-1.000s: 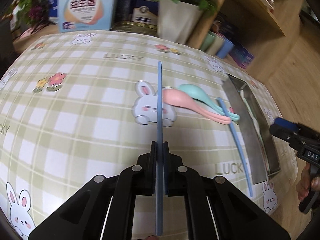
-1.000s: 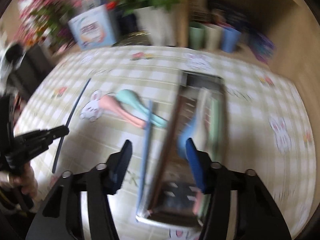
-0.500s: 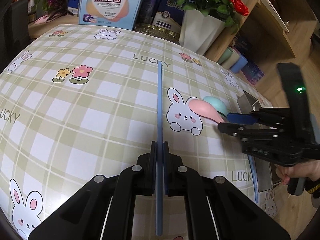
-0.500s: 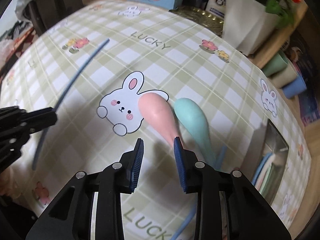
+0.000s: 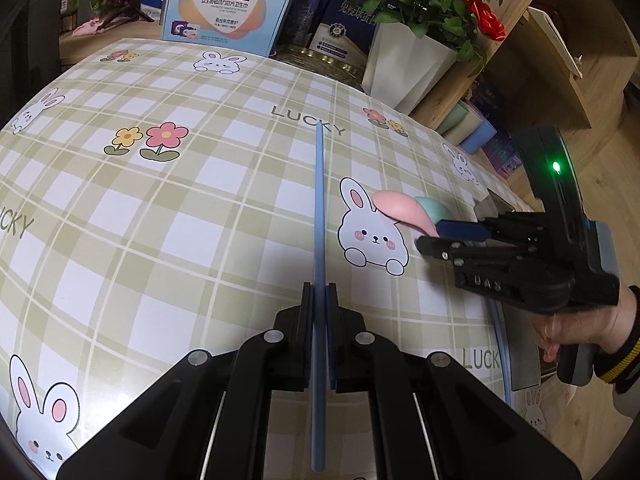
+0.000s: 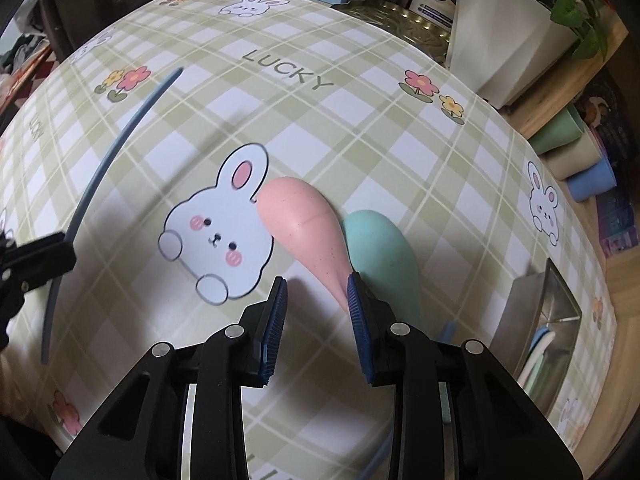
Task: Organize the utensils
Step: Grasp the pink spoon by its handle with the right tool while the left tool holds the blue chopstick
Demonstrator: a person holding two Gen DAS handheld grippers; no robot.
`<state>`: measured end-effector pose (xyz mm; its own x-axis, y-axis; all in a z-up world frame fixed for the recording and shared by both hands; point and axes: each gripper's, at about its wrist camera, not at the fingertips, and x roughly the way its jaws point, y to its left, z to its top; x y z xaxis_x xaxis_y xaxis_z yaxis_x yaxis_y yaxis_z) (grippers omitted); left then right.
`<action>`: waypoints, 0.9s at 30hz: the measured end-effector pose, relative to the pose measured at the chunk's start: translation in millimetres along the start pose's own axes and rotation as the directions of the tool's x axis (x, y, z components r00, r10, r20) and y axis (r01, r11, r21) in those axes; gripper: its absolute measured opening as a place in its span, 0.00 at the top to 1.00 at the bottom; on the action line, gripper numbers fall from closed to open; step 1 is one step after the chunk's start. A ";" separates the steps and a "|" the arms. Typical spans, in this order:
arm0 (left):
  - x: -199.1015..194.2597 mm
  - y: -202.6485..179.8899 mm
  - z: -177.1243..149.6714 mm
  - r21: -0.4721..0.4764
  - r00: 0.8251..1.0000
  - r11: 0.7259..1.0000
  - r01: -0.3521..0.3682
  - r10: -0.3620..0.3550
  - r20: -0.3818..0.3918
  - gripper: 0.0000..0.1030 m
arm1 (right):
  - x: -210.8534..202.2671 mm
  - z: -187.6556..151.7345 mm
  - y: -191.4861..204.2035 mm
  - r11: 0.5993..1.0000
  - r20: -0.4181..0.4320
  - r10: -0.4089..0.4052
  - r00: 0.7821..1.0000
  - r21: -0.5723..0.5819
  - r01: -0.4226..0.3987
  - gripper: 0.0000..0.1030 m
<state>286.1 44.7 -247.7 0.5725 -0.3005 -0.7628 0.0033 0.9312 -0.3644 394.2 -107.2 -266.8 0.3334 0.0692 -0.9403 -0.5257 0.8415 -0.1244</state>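
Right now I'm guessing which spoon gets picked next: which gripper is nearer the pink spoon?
Right. The right gripper hovers open at the pink spoon handle; the left gripper, shut on the blue chopstick, sits beyond the bunny print.

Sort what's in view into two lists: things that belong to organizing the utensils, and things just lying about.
Belongs to the job:
blue chopstick, clamped in the left gripper
pink spoon, in front of the open right gripper
teal spoon
second blue chopstick
metal tray

Just lying about:
flower pot
probiotic box
pastel cups
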 end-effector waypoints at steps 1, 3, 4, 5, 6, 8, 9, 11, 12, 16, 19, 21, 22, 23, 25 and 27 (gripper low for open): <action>-0.3 0.9 0.1 -0.003 1.000 1.000 -0.001 0.001 0.001 0.95 | 0.9 3.2 -1.1 1.000 -0.004 -0.002 1.000 0.010 0.002 0.73; -0.8 3.0 0.7 -0.010 1.000 1.000 -0.002 0.002 0.003 0.95 | 0.5 7.9 -0.3 1.000 0.004 -0.002 1.000 0.010 0.002 0.73; -0.9 4.1 1.0 -0.014 1.000 1.000 -0.003 0.003 0.004 0.95 | 0.2 10.2 1.7 1.000 0.011 -0.009 1.000 -0.004 0.010 0.73; -0.9 5.2 1.0 -0.017 1.000 1.000 -0.004 0.004 0.004 0.95 | 1.0 12.2 3.7 1.000 0.012 -0.022 1.000 -0.021 0.022 0.73; -0.6 5.9 1.3 -0.020 1.000 1.000 -0.003 0.003 0.004 0.95 | 2.2 13.4 5.4 0.999 0.008 -0.029 1.000 -0.035 0.029 0.73; 0.1 6.0 1.5 -0.023 1.000 1.000 -0.004 0.004 0.003 0.95 | 5.1 14.7 7.0 0.997 0.002 -0.052 0.999 -0.061 0.052 0.73; 0.6 6.0 1.6 -0.025 1.000 1.000 -0.003 0.003 0.002 0.95 | 6.9 14.8 7.5 0.995 -0.001 -0.066 0.998 -0.072 0.066 0.73; 1.4 6.7 0.9 -0.026 1.000 1.000 -0.001 0.001 -0.001 0.95 | 8.5 15.3 4.6 0.996 0.006 -0.058 0.998 -0.068 0.058 0.73; 1.8 7.2 0.7 -0.028 1.000 1.000 0.000 0.000 -0.002 0.95 | 8.4 15.4 3.4 0.997 0.007 -0.054 0.999 -0.063 0.054 0.73; 3.1 9.9 1.5 -0.035 1.000 0.999 -0.001 0.001 -0.007 0.95 | 8.2 13.1 0.1 0.998 0.019 -0.043 0.999 -0.035 0.043 0.77; 3.4 10.7 1.4 -0.036 1.000 0.999 -0.002 0.002 -0.009 0.95 | 6.8 8.5 -8.3 0.999 0.018 -0.007 1.000 0.045 0.006 0.93; 2.5 10.3 1.2 -0.032 1.000 0.999 0.000 0.000 -0.008 0.95 | 4.6 0.7 -14.3 0.992 0.027 0.036 0.999 0.117 -0.039 0.94; 2.1 10.2 1.3 -0.030 1.000 1.000 0.001 -0.001 -0.008 0.95 | 3.0 -3.4 -14.6 0.989 0.034 0.049 0.998 0.139 -0.054 0.94; 1.8 9.2 1.2 -0.027 1.000 1.000 0.002 -0.002 -0.008 0.95 | 0.7 -8.5 -15.5 0.983 0.044 0.071 0.996 0.168 -0.078 0.94; 1.9 7.4 0.6 -0.021 1.000 1.000 0.002 -0.003 -0.009 0.95 | -6.1 -21.7 -17.4 0.962 0.076 0.119 0.990 0.237 -0.134 0.94; 1.9 4.6 -0.5 -0.013 1.000 1.000 0.003 -0.003 -0.012 0.95 | -12.8 -34.2 -19.0 0.935 0.111 0.158 0.981 0.303 -0.185 0.94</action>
<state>286.8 48.3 -251.1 0.5627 -0.3060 -0.7680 -0.0052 0.9276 -0.3734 373.1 -142.4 -263.3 0.3314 0.2602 -0.9069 -0.3156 0.9364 0.1533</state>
